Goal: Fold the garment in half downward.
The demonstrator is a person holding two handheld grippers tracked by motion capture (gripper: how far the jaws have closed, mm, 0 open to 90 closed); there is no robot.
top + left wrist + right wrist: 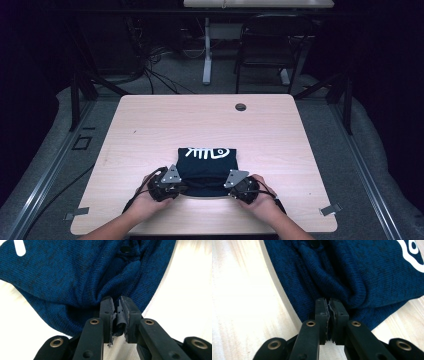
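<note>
A folded dark blue knit garment with a white fish-bone print lies on the near half of the wooden table. My left gripper is at its near left corner. In the left gripper view the jaws stand slightly apart, with a puckered fold of the garment right at their tips; the pads do not seem to press on it. My right gripper is at the near right corner. In the right gripper view its jaws are pinched shut on a fold of the cloth.
A round cable hole sits at the table's far edge. Metal clips stick out at both near corners. A dark chair and cables stand on the floor beyond the table.
</note>
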